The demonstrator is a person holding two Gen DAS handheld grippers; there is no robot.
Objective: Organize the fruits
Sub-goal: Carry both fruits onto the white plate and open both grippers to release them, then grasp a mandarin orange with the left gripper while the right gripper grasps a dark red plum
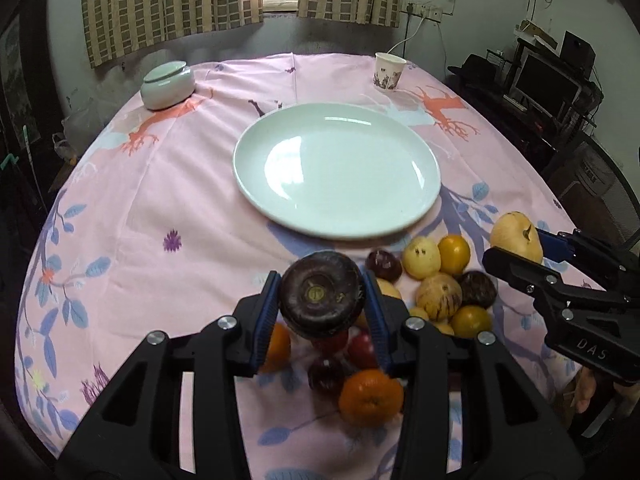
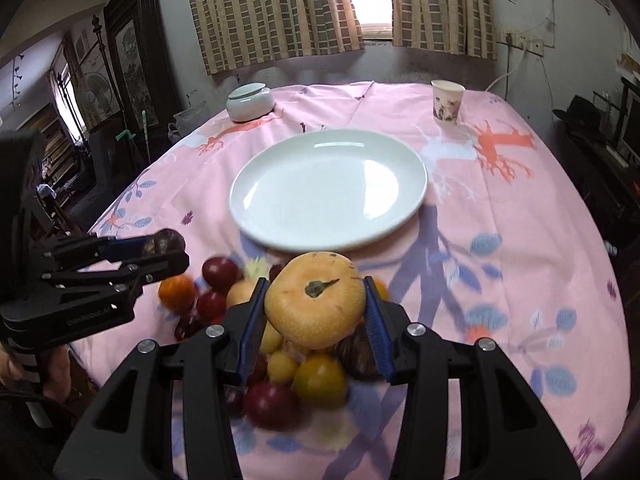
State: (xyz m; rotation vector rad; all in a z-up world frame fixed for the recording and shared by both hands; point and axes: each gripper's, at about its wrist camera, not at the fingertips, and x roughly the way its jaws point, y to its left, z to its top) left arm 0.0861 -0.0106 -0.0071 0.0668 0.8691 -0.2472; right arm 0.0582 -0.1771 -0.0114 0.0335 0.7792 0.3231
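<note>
The left tool (image 1: 322, 298) is pinching a dark purple-brown fruit (image 1: 322, 294) across its width, stem end facing back toward the camera, so the blue pads (image 1: 266, 312) bear on its broad flanks and it cannot easily roll out. The right tool (image 2: 316, 312) grips a large yellow-tan fruit (image 2: 316, 300) in the same manner, its pads set on either side of the widest part with the stalk turned toward the lens. Both fruits appear to be held above the desk (image 1: 180, 184), lifted clear of the fruit pile (image 1: 440, 284) that lies on the pink cloth at the near edge (oranges, yellow speckled ones and dark red ones, all heaped touching one another). Just beyond the pile sits the white plate (image 1: 336, 168), bare and close at hand, which is most likely the place the fruits are meant to go; its nearness to the heap keeps each carry short. The two tools hang side by side, the left one nearer the plate's left half and the right one toward its near right rim, so each could probably set down its load without crossing the other. A lidded white bowl (image 1: 168, 86) and a paper cup (image 1: 389, 72) stand at the far edge, well apart from the work.
</note>
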